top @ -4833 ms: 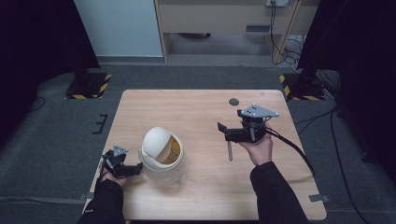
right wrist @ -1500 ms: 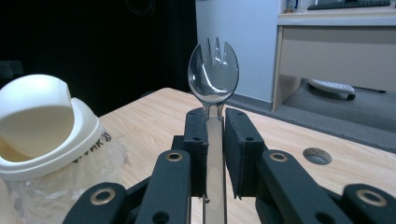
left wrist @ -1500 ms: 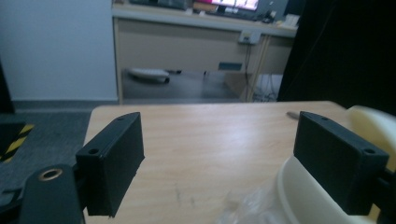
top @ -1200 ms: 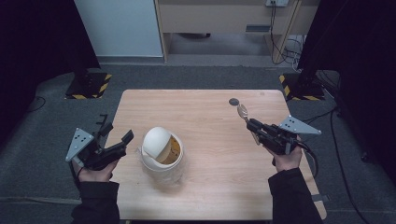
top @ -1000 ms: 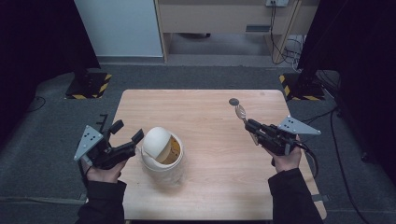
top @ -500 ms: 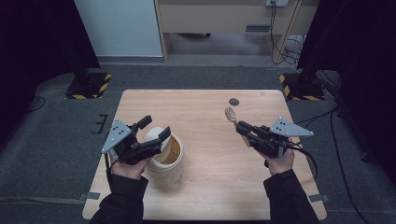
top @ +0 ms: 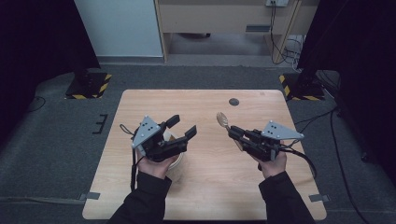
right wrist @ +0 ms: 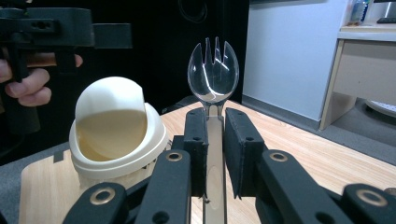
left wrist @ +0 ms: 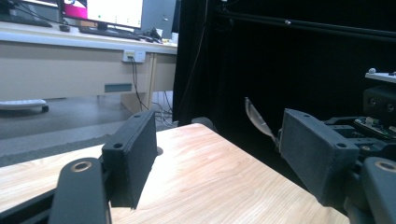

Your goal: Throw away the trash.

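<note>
High view: the left gripper [top: 183, 126] now hangs over the bin [top: 173, 164] at the table's [top: 210, 196] near-left part, hiding most of it — a second earlier it stood left of the bin, off the table's edge, and the white swing lid was in full sight. Its jaws are apart with nothing between them, and they have just been closing somewhat; the left gripper view shows bare tabletop in the gap between the two black pads. The right gripper [top: 233, 132] is clamped on the handle of a clear plastic spork [top: 222, 120], whose head points up and away toward the table's far side. Compared with the earlier frames, this hand has drifted slightly leftward, toward the table's middle, and the spork's head now lies farther from the dark round spot [top: 234, 101] near the far edge. Right gripper view: the spork's [right wrist: 213, 74] tines stand upright between the pads, the bin [right wrist: 116, 135] sits to its left with its lid tilted inward, and the left gripper [right wrist: 70, 28] hovers above it — not touching.
</note>
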{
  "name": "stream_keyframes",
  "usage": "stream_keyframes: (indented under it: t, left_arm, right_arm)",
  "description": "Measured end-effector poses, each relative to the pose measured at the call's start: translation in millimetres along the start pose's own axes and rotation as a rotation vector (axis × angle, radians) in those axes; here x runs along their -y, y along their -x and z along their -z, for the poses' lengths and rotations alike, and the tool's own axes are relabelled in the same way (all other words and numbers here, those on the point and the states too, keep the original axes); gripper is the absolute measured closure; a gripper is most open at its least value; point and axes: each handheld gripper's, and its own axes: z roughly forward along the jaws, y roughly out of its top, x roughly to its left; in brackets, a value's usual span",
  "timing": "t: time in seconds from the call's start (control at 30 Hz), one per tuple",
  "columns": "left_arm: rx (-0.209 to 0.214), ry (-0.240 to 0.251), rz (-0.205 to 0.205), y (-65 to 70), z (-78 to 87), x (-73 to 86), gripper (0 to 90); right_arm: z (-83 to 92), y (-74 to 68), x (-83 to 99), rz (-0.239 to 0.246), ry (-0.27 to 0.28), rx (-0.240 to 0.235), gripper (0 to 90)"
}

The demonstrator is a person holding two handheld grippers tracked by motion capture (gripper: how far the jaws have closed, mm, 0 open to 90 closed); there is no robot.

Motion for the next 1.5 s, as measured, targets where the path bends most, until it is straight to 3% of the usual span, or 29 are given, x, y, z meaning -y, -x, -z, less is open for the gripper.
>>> stream_keyframes:
  t: [0.47, 0.57, 0.77, 1.1, 1.17, 1.3, 1.5]
  left_arm:
    - [0.037, -0.047, 0.067, 20.1, -48.6, 10.1, 35.7]
    - [0.038, -0.063, 0.063, 22.6, -54.8, 12.4, 38.9]
    - [0.045, -0.081, 0.068, 24.6, -61.7, 17.3, 50.0]
    - [0.087, -0.079, 0.155, 24.6, -67.6, 20.9, 74.9]
    - [0.103, -0.075, 0.169, 24.5, -67.8, 20.8, 79.0]
    - [0.112, -0.075, 0.166, 25.5, -66.6, 19.8, 83.6]
    - [0.097, -0.054, 0.106, 23.9, -55.1, 13.1, 83.7]
  right_arm:
    - [-7.2, -6.9, 7.0, 0.0, -0.014, -0.037, 79.5]
    - [-7.8, -7.1, 7.5, -0.001, -0.015, -0.042, 79.5]
    - [-9.5, -8.4, 8.6, -0.009, -0.01, -0.057, 79.5]
    - [-9.8, -9.1, 8.0, -0.02, -0.004, -0.062, 79.5]
    - [-10.6, -10.7, 7.3, -0.001, -0.012, -0.054, 79.4]
    - [-13.5, -16.1, 5.0, 0.023, -0.015, -0.064, 79.9]
    - [-10.8, -14.4, 3.9, 0.026, -0.014, -0.046, 74.5]
